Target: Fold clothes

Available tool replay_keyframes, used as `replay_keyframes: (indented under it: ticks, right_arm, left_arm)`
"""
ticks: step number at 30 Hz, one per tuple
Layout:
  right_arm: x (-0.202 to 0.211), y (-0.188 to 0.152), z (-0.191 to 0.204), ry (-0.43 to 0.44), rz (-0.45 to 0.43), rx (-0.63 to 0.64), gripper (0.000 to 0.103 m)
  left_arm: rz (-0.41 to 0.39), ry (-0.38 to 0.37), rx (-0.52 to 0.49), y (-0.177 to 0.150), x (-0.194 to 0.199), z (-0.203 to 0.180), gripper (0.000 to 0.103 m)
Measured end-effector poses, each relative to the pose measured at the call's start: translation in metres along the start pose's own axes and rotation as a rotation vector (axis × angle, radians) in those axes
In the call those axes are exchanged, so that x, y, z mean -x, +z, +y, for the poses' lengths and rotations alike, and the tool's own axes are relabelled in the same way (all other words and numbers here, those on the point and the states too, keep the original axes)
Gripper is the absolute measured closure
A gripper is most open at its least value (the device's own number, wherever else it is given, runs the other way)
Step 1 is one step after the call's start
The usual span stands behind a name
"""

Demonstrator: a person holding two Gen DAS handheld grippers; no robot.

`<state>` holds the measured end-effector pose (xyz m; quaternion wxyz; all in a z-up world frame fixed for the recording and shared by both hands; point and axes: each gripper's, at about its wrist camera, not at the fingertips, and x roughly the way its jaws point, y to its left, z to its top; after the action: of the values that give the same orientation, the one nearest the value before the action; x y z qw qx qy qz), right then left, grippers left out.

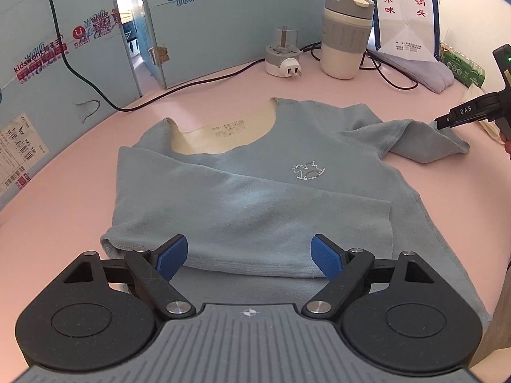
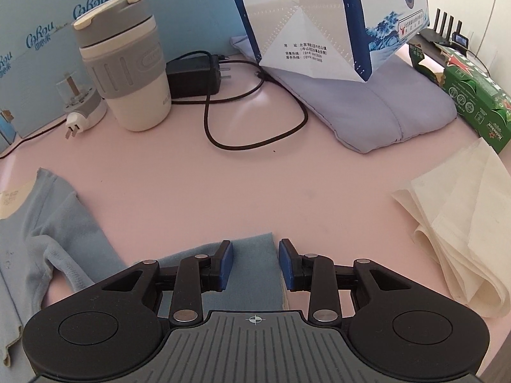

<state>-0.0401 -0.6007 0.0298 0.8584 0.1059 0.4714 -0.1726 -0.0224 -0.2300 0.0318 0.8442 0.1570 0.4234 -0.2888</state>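
So the left gripper [image 1: 249, 255] hangs wide open with nothing in it. The blue shirt [image 1: 255, 172] lies flat just ahead of it, chest up. One sleeve [image 1: 287, 223] is already folded across the body, right under its fingers.

The right gripper [image 2: 255, 263] is partly open. The end of the other sleeve [image 2: 252, 250] lies under the gap between its fingers. The pads are not pinching it.

What could go wrong? The fingers could close on only the top layer of the sleeve, and then it would slip out when lifted. A hard or crooked pull could drag the whole shirt sideways. That would mess up the sleeve that is already folded, because nothing is holding the shirt down. A big swing could also bump the cup [image 2: 127, 73] or catch the black cord [image 2: 255, 140], which sit ahead of the right gripper. The folded cream cloth [image 2: 463, 223] lies close on its right and could get swept along.

The table [image 2: 207, 191] is smooth and pink, so the shirt will likely slide on it easily. Blue cardboard walls [image 1: 223, 32] stand at the far side, ahead of the left gripper. A white bag [image 2: 319, 32] rests on a soft purple pad [image 2: 383, 115] ahead of the right gripper, with a green box [image 2: 472, 95] off to its right.
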Motion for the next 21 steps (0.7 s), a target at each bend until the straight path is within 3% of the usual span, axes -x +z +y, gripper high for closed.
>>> replay_keyframes:
  ticks: [5,10,14,21]
  right_arm:
    - [0.0,-0.002,0.004,-0.014,-0.018,0.019,0.072]
    - [0.002,-0.002,0.013,-0.007,-0.024,0.05,0.098]
    - [0.012,0.001,0.02,-0.056,-0.073,0.072,0.099]
    - [0.039,0.032,-0.005,-0.146,-0.202,0.005,0.099]
  left_arm:
    - [0.012,-0.024,-0.016,0.001,-0.005,-0.006,0.019]
    - [0.005,-0.043,-0.029,0.002,-0.004,-0.01,0.02]
    - [-0.011,-0.07,-0.036,0.002,-0.001,-0.011,0.02]
    - [-0.017,-0.092,-0.077,0.005,-0.006,-0.023,0.02]
